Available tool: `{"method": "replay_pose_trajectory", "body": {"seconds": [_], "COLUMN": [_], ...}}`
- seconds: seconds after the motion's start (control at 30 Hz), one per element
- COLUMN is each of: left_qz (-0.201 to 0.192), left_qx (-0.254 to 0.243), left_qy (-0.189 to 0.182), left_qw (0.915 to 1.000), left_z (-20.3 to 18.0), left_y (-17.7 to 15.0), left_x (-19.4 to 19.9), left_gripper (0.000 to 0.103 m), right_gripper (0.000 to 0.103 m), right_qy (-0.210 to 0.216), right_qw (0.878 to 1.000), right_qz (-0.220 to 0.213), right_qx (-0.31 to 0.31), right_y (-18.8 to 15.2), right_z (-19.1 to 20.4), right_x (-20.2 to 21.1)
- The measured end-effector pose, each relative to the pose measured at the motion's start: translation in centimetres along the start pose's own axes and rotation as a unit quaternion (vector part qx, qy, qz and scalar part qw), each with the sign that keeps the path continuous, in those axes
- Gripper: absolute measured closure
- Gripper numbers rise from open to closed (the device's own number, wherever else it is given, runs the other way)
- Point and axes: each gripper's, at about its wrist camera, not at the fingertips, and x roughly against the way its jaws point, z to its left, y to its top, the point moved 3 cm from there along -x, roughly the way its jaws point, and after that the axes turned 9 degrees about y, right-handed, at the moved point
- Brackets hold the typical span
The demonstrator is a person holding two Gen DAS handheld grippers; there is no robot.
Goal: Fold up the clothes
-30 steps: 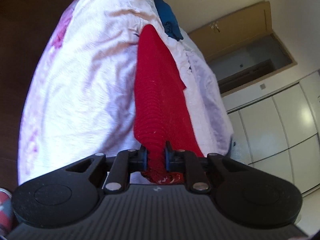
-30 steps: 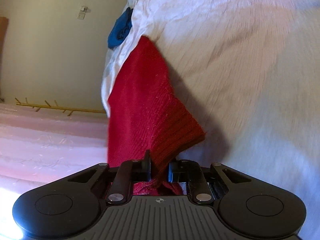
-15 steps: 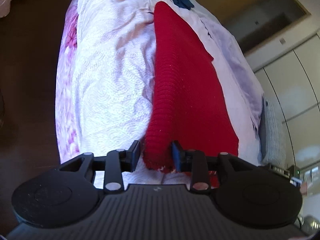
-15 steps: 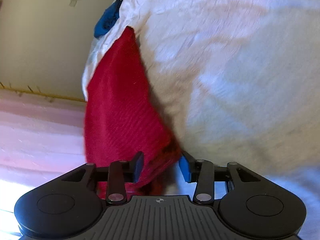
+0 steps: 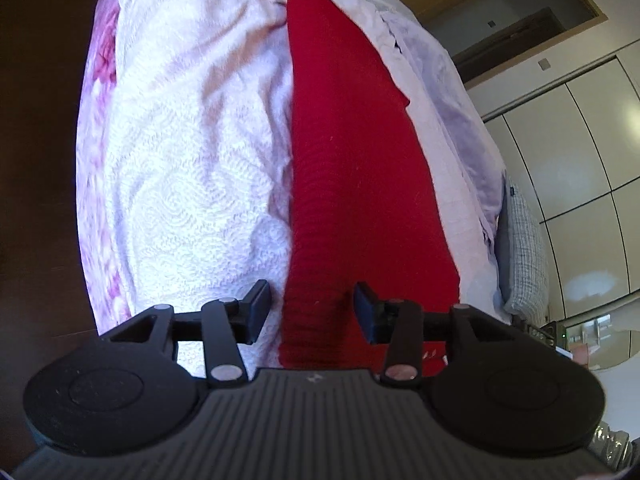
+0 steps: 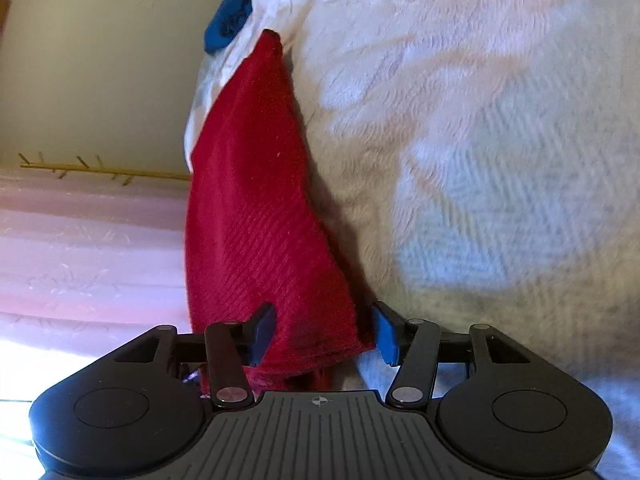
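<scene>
Your left gripper (image 5: pixel 311 312) has its jaws spread wide, with the near edge of the red knit garment (image 5: pixel 352 184) lying loose between them, gripped by neither finger. Your right gripper (image 6: pixel 324 330) is likewise spread around the garment's (image 6: pixel 256 216) other near corner. The garment lies flat along the white textured bedspread (image 5: pixel 192 168), a blue cloth (image 6: pixel 230 20) beyond its far end.

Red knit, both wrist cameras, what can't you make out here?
- Red knit: near edge hidden behind the left gripper body; the garment type is unclear.
- Right view: near hem hidden below the right gripper.
- Blue cloth: bunched, far off, type unclear.
</scene>
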Motion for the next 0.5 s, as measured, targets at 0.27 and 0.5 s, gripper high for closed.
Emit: {"method": "replay_pose_trajectory", "body": {"seconds": [0.27, 0.5], "left_qz": [0.012, 0.013], "left_qx": [0.007, 0.033], "left_qy": [-0.009, -0.019], "left_qw": [0.9999, 0.9992], "left_z": [0.7, 1.1], "left_y": [0.2, 0.2], "left_x": [0.2, 0.1], "left_gripper": [0.072, 0.072], "right_gripper": [0.048, 0.048], "right_qy": [0.03, 0.015], "right_qw": [0.999, 0.996], "right_qz": [0.016, -0.051], "right_qx": [-0.023, -0.075], "right_y": [-0.3, -2.1], "right_z": [-1.3, -1.1], "right_x": [-1.3, 3.9]}}
